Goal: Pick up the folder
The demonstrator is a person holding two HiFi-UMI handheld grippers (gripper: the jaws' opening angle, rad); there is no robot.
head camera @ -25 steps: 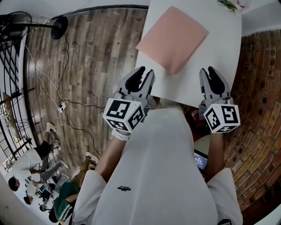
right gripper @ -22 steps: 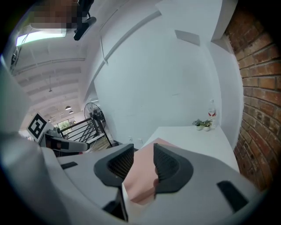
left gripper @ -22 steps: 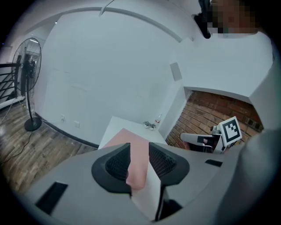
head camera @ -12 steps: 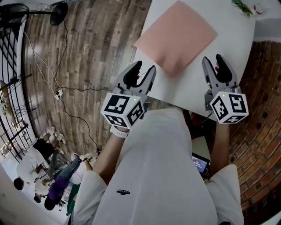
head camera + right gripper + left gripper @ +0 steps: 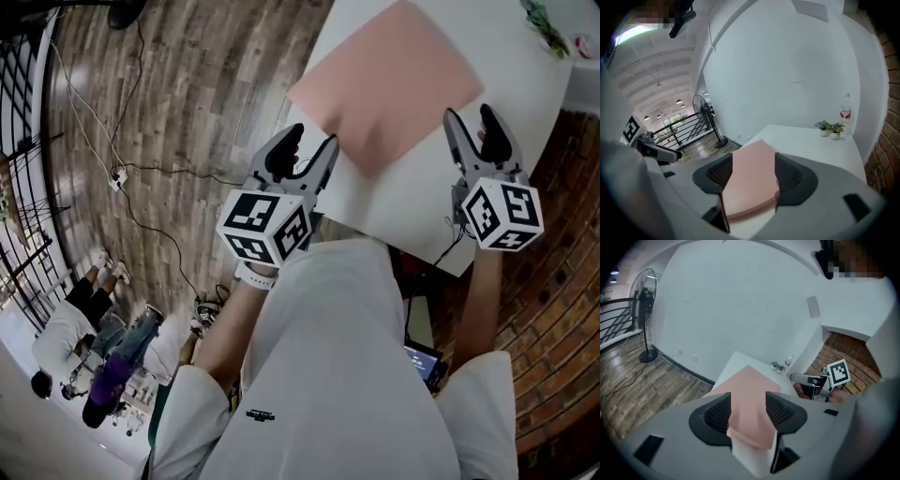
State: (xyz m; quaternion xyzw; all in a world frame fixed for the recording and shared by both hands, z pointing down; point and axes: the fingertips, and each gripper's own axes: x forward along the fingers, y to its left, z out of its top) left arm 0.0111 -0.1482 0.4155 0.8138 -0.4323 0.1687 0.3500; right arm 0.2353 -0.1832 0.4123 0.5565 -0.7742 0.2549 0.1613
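Observation:
A pink folder lies flat on the white table, one corner pointing at me. My left gripper hovers at the table's near left edge, just short of that corner. Its jaws are opening, and the folder shows beyond the gap, untouched. My right gripper hangs over the table's near right part, to the right of the folder. Its jaws are opening too, with the folder seen ahead through the gap and nothing pressed between the pads.
Small potted plants and a bottle stand at the table's far end. A floor fan stands on the wood floor at left, with cables trailing. People sit at lower left. Brick paving lies to the right.
Both grippers have come forward and down toward the table and folder, and the jaws of both stand wider apart than before.

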